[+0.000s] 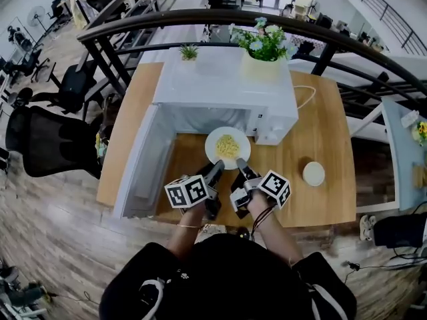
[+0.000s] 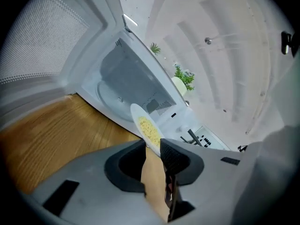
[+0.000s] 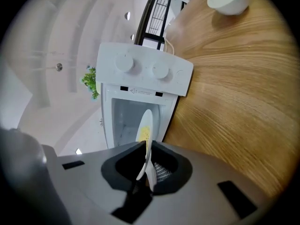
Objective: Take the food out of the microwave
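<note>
A white plate of yellow food hangs just in front of the open white microwave, above the wooden table. My left gripper is shut on the plate's near left rim, and my right gripper is shut on its near right rim. In the left gripper view the plate runs edge-on out of the left gripper, with the empty microwave cavity beyond. In the right gripper view the plate stands edge-on in the right gripper, before the microwave.
The microwave door stands swung open at the left, beside my left hand. A small white bowl sits on the table at the right. A potted plant stands on the microwave. A black railing runs behind the table.
</note>
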{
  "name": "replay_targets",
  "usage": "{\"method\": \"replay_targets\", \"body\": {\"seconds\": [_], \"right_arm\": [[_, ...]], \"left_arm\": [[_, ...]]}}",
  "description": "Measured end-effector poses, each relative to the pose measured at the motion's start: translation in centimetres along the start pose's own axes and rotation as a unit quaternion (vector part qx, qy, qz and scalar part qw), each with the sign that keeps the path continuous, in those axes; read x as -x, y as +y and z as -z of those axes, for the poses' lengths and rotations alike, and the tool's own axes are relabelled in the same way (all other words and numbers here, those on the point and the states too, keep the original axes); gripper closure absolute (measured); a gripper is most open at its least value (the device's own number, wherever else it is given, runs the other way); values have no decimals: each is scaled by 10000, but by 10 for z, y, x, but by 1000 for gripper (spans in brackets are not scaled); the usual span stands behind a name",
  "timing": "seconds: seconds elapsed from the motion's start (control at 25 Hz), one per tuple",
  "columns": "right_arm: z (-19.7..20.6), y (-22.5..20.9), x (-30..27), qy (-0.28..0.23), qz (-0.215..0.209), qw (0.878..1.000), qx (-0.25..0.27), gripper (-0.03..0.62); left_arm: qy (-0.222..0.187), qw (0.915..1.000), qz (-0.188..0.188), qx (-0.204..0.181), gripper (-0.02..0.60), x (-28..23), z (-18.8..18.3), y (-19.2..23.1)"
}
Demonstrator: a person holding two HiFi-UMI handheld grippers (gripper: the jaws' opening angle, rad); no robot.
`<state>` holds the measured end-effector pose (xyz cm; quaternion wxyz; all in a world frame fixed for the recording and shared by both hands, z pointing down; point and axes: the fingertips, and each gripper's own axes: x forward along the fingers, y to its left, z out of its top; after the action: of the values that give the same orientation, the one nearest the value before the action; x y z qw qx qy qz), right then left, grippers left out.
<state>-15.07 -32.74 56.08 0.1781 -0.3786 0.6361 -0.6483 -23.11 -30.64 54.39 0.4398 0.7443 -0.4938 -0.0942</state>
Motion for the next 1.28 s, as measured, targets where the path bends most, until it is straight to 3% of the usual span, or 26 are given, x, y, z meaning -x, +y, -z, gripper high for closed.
{"method": "replay_targets", "body": {"seconds": [0.8,1.28], "right_arm": [[9,19,107,153,-544,9982,192,565],[5,28,117,231,-669,9972,221,565]], "left_arm": [[-344,9984,185,-405,485,51,54,-84],[-481,9975,194,-489,485,55,54,-98]]}}
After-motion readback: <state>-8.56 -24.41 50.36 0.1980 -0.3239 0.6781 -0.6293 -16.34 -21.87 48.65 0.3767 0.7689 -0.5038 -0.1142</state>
